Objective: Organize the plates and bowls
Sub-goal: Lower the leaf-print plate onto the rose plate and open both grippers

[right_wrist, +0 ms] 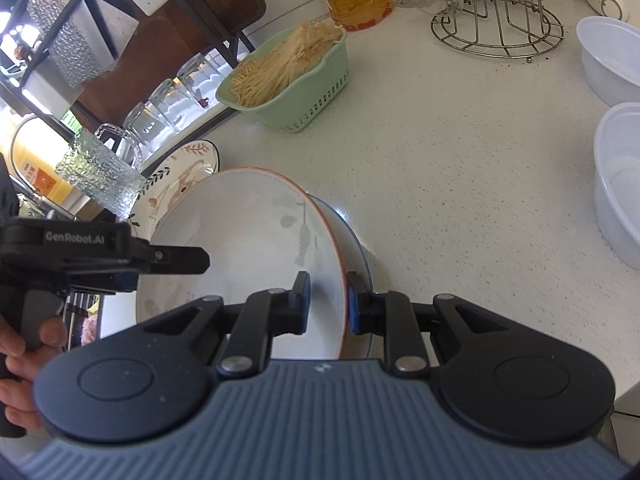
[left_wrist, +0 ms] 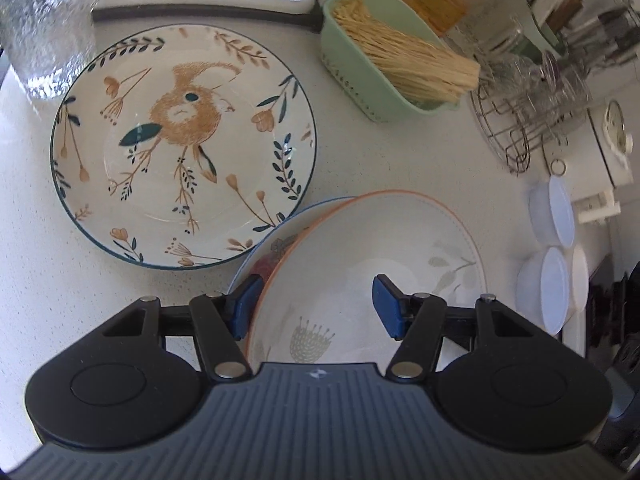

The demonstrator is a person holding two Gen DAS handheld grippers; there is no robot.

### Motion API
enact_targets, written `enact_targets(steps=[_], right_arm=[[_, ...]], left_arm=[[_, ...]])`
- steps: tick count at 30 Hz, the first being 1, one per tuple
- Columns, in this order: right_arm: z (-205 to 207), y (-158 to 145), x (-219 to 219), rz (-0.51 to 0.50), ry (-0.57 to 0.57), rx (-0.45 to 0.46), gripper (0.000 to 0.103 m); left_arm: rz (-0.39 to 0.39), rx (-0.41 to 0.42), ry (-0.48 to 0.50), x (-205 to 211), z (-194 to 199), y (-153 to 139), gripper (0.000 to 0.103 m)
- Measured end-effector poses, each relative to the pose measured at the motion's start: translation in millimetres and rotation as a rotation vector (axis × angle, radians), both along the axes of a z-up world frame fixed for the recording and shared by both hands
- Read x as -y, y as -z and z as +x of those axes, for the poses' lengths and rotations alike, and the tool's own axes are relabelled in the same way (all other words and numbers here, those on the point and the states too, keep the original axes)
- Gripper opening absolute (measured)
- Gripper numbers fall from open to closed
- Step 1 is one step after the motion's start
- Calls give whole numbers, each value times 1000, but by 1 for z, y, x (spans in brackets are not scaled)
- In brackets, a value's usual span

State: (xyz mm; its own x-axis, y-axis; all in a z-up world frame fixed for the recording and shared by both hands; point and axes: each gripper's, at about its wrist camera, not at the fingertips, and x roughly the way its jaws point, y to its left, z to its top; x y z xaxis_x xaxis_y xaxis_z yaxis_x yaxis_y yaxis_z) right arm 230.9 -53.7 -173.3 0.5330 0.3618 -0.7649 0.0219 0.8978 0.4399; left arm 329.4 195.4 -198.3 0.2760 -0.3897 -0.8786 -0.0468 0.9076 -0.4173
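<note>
Step in hand: stacking. My right gripper [right_wrist: 328, 304] clamped narrow on rim of orange-rimmed plate [right_wrist: 240, 240], tilted, resting in blue-rimmed plate [right_wrist: 362, 256] just under it. My left gripper [left_wrist: 316, 308] half-wide, straddling opposite rim – pads not pressing. Squirrel plate [left_wrist: 182, 148] ahead-left of left tool. Next, I judge: lower level, release.

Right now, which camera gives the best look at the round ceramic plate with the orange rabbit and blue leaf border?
The left wrist view: the round rabbit-patterned ceramic plate lies almost fully visible, face up on the white counter. The right wrist view shows only a sliver of it, behind the orange-rimmed white bowl and a textured glass.
</note>
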Motion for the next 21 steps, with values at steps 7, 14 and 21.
enact_targets(steps=[7, 14, 21], right_arm=[[3, 2, -1, 2, -6, -10, 22], [4, 1, -2, -4, -4, -13, 22], [10, -5, -9, -52, -53, -21, 22]], left_arm=[[-24, -59, -5, -7, 3, 0, 65], [-69, -148, -24, -19, 8, 1, 65], [-44, -128, 31, -28, 12, -11, 65]])
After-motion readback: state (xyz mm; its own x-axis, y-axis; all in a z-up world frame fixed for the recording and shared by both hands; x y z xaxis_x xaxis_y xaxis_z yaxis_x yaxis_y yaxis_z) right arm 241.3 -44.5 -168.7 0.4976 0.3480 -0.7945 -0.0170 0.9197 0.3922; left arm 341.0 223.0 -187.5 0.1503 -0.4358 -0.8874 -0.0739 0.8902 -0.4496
